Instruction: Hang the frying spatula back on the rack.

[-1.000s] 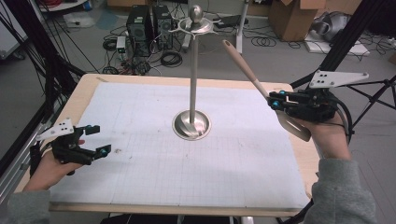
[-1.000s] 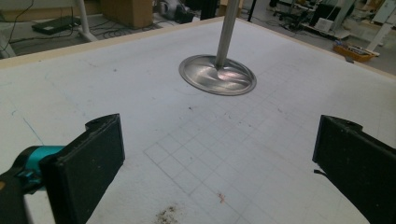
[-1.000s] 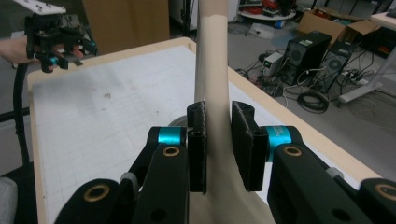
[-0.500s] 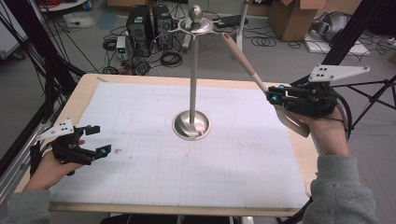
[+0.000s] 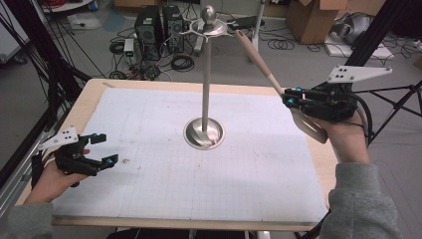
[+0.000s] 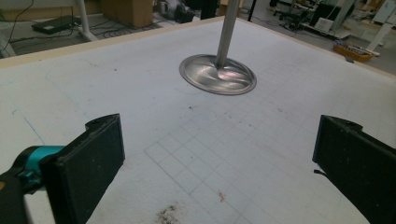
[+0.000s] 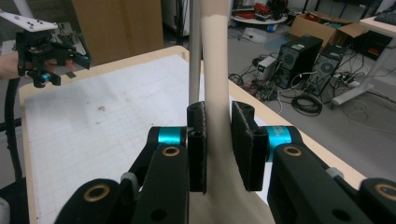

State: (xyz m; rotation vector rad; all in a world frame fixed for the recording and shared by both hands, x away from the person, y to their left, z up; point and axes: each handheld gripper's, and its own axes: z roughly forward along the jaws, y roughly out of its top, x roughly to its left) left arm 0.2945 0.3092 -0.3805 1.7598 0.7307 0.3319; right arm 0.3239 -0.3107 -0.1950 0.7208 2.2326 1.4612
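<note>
Right hand-held gripper (image 5: 290, 98) clamps wooden spatula (image 5: 259, 60)

Left tongs (image 5: 102, 148) rest low at the desk's (image 5: 149, 87) near-left corner, jaws spread wide, hand underneath, palm up. Right tongs (image 5: 289, 98) are raised off the desk's right edge, jaws clamped tight, wrist level, grey sleeve trailing back.

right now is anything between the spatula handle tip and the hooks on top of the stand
Nothing visible. The right claw is shut on the spatula, whose handle tip sits just right of the stand's top hooks, with open air between them.
</note>
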